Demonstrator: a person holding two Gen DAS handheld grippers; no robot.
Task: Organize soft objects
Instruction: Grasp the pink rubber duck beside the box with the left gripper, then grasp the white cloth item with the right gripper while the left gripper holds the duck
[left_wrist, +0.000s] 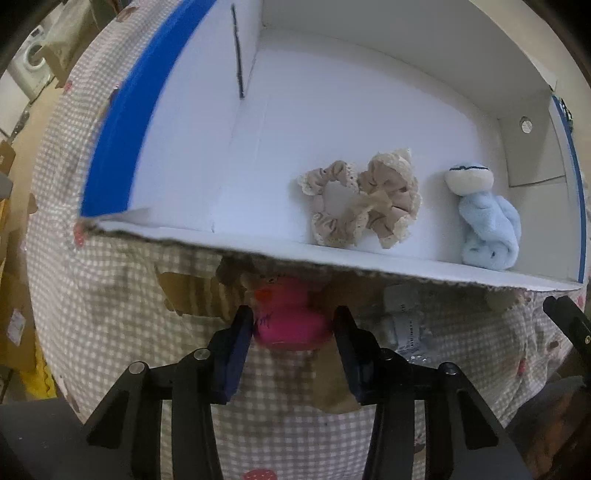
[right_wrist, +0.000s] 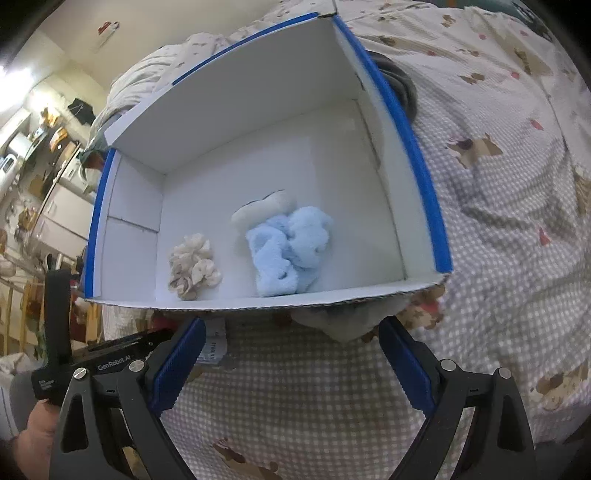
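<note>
A white cardboard box with blue-taped rims stands on a checked bedspread. Inside lie beige lace scrunchies and a light blue plush toy. My left gripper is shut on a pink soft toy just in front of the box's near wall. My right gripper is open and empty, low over the bedspread before the same wall.
A grey-white cloth lies under the box's near edge between the right fingers. A tagged pale item lies beside the pink toy. A dark object sits behind the box. The checked bedspread stretches right.
</note>
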